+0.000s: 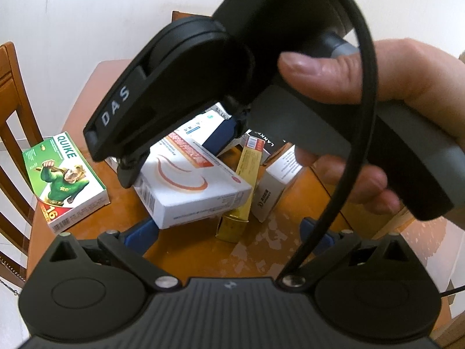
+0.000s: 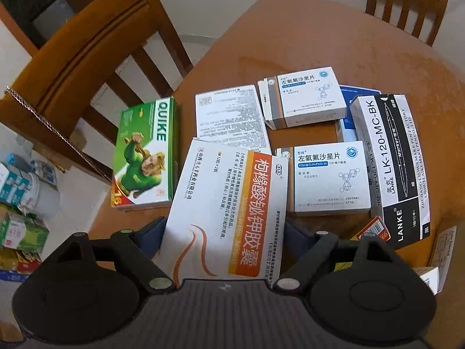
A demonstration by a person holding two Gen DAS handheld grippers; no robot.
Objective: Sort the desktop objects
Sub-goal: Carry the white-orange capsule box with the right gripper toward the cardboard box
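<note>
A white box with an orange band point(image 2: 229, 209) sits tilted between the blue fingers of my right gripper point(image 2: 223, 229), which is shut on its two long sides. From the left wrist view that same box point(image 1: 191, 186) leans over a yellow box point(image 1: 247, 168), with the right gripper point(image 1: 180, 154) and the hand point(image 1: 348, 72) holding it just above. My left gripper point(image 1: 229, 232) stands wide open low over the table, nothing gripped. A green QUIKE box point(image 2: 145, 157) lies to the left of the held box.
Two white boxes with blue lettering point(image 2: 308, 99) point(image 2: 328, 174), a white box with small print point(image 2: 229, 116) and a black and white LANKE marker box point(image 2: 392, 168) crowd the wooden table point(image 2: 290, 29). Wooden chairs point(image 2: 87, 43) point(image 2: 407, 3) stand at its edges. Cartons point(image 2: 20, 203) lie on the floor.
</note>
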